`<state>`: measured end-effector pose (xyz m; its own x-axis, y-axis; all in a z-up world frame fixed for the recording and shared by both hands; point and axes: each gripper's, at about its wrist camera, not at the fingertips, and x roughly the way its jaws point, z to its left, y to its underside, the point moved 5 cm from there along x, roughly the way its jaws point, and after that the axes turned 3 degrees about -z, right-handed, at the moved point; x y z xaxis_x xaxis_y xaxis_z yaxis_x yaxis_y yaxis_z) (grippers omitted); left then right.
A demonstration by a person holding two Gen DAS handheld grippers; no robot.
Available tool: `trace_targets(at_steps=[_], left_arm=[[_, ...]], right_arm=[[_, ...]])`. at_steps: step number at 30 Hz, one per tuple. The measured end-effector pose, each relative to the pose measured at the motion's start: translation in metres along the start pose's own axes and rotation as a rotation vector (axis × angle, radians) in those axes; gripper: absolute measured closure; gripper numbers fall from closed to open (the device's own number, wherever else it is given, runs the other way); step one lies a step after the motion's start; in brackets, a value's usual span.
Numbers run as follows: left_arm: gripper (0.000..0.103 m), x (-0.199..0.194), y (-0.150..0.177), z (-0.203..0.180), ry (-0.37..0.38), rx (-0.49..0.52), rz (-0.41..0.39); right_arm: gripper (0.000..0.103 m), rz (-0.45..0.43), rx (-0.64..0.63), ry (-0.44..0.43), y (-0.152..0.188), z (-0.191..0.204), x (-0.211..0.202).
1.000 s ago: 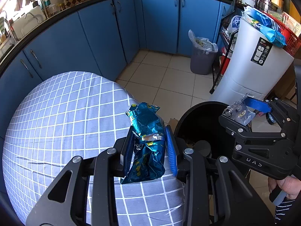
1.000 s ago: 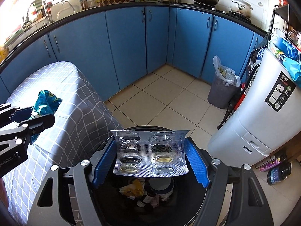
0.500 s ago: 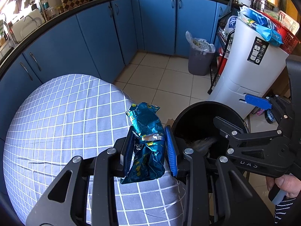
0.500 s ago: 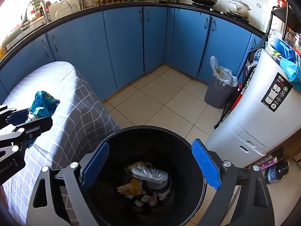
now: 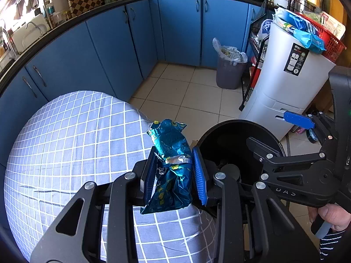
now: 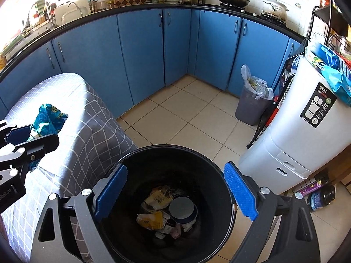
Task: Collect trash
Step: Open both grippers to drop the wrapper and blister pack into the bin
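At far left, the checked tablecloth point(image 5: 65, 144) covers a table that fills the lower left of the left wrist view. Above its right edge, the left gripper point(image 5: 174, 173) has its blue pads point(image 5: 198, 173) pressed against a crumpled blue snack bag point(image 5: 172, 166), which stands roughly upright between them, its torn top poking above the fingertips and its lower end hanging below. The right wrist view shows the same bag point(image 6: 47, 118) held over the cloth point(image 6: 87, 120), clear of the bin.

Just right of the table stands the black trash bin point(image 6: 175, 151), its rim close to the cloth's draped edge. The right gripper point(image 6: 175, 194) hangs over its mouth with the jaws spread wide and nothing between them. At the bottom of the bin lie yellowish wrappers point(image 6: 151, 218), a round grey lid point(image 6: 182, 208) and smaller scraps too dim to identify.

Further right on the tiled floor sit a grey waste bin with a plastic liner point(image 6: 252, 107) and a tall white container point(image 6: 302, 127).
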<state>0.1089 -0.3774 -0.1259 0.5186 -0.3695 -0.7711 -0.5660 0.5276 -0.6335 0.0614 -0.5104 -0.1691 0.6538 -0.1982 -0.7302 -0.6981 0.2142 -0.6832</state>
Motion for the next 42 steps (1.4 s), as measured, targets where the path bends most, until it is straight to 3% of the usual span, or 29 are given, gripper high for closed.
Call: trace_targets(at_steps=[28, 30, 31, 32, 34, 42], left_arm=[[0.068, -0.017, -0.015, -0.028, 0.024, 0.058, -0.039], [0.056, -0.016, -0.015, -0.028, 0.025, 0.053, -0.032], [0.027, -0.017, -0.015, -0.027, 0.024, 0.046, -0.039], [0.015, -0.020, -0.016, -0.026, 0.021, 0.038, -0.056], [0.015, -0.031, -0.019, -0.025, 0.028, 0.029, -0.113], [0.004, -0.036, -0.019, -0.028, 0.042, 0.050, -0.113]], right_arm=[[0.016, -0.011, 0.045, 0.034, 0.008, -0.024, -0.012], [0.016, -0.012, 0.044, 0.035, 0.007, -0.024, -0.013], [0.016, -0.013, 0.045, 0.035, 0.008, -0.024, -0.013], [0.016, -0.013, 0.045, 0.035, 0.008, -0.025, -0.014], [0.016, -0.015, 0.048, 0.036, 0.009, -0.026, -0.015], [0.015, -0.014, 0.047, 0.043, 0.010, -0.026, -0.017]])
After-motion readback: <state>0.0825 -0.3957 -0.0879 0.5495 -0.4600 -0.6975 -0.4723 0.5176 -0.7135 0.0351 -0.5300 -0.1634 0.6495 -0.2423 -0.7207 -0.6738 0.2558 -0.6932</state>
